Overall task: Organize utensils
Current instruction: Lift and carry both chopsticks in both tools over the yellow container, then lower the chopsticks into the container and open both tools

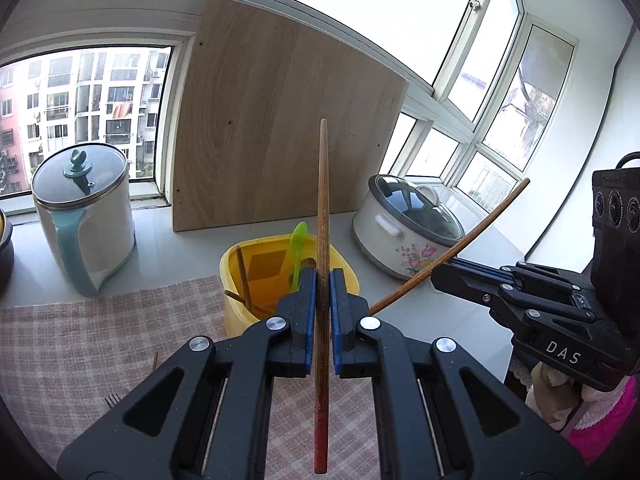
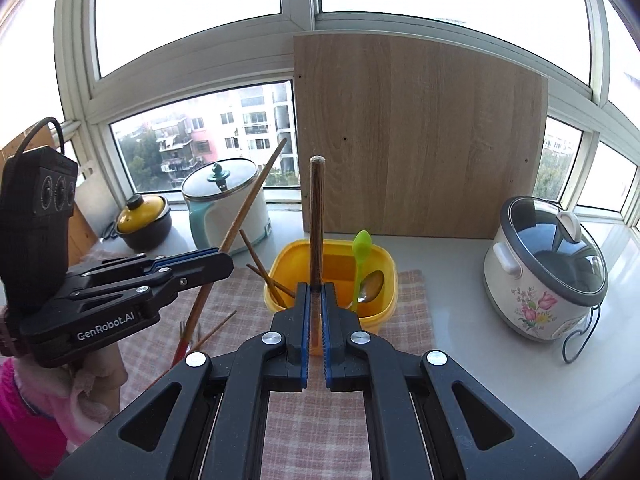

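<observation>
We hold one long brown wooden chopstick with a red end [image 1: 322, 288] in the left gripper [image 1: 323, 286], fingers pinched right down on its shaft, and a second brown wooden chopstick [image 2: 315, 224] the same way in the right gripper [image 2: 315, 300]. Both sticks hang over the yellow plastic tub [image 2: 378, 312] on the pink checked cloth [image 2: 412, 316], near the desk's back edge.

Our worry is the grip: each stick is thin and caught only along a narrow line, so a tilt could let it swivel or slide out before it is over the tub. The two sticks also stand near each other and could cross or knock together. Coming down, a tip could strike the tub's rim, or jam against the lime-green plastic spoon [image 2: 360, 256], the metal spoon [image 2: 370, 286] and the chopsticks already leaning inside [image 2: 262, 268], and tip the light tub.

Around it stand a white-and-teal kettle with glass lid [image 2: 224, 196], a floral white rice cooker [image 2: 548, 268] and a leaning wooden board [image 2: 420, 140]. One more stick [image 2: 214, 330] lies loose on the cloth.
</observation>
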